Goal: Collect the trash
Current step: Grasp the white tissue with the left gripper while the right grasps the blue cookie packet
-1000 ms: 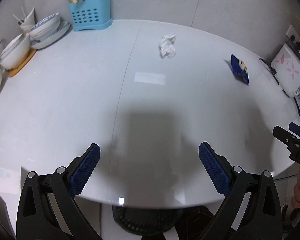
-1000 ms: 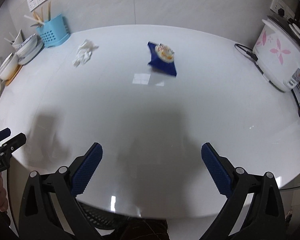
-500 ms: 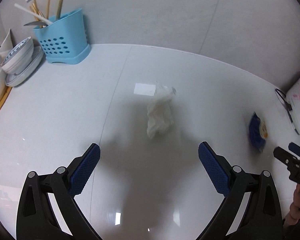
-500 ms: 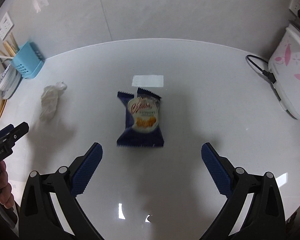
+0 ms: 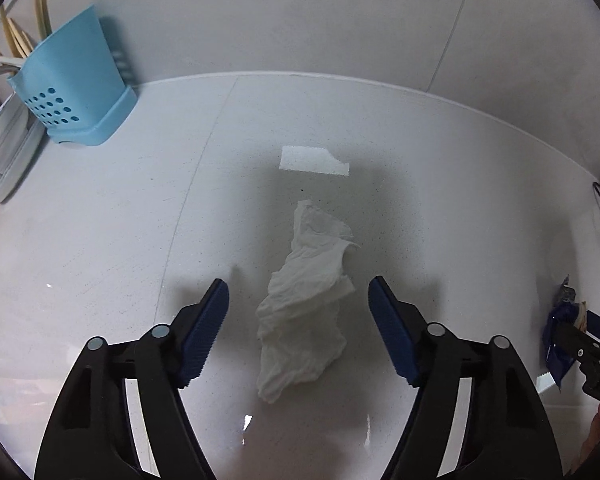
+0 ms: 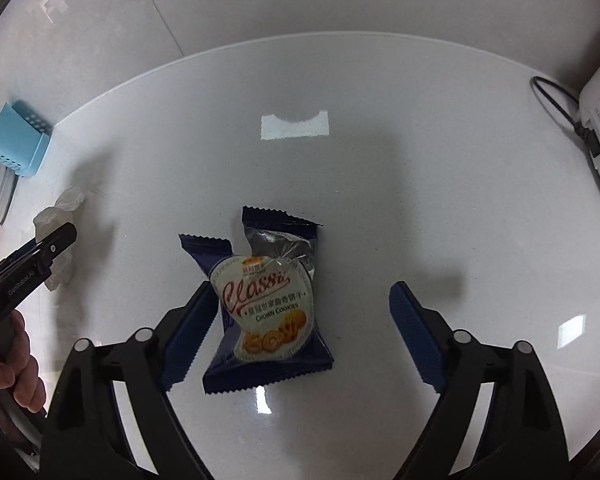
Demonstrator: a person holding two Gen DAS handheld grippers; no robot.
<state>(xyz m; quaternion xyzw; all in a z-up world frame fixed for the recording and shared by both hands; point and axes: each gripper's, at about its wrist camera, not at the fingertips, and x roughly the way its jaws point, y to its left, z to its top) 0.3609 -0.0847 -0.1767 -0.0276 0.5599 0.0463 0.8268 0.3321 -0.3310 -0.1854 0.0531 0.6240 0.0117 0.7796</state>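
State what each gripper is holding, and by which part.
Nothing held: left gripper open around the crumpled tissue; right gripper open around the cookie wrapper.

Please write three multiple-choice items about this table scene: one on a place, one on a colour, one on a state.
1. Where is the crumpled tissue?
A. between the fingers of the left hand-held gripper
B. inside the cutlery holder
C. on the plates

2. What colour is the cutlery holder?
A. red
B. light blue
C. black

3. How is the right hand-held gripper?
A. shut on the cookie wrapper
B. open around the wrapper
C. out of view

Key: 1 A, the tissue lies between the blue pads; 2 B, its plastic is light blue; 3 B, the right finger stands clear of the wrapper.
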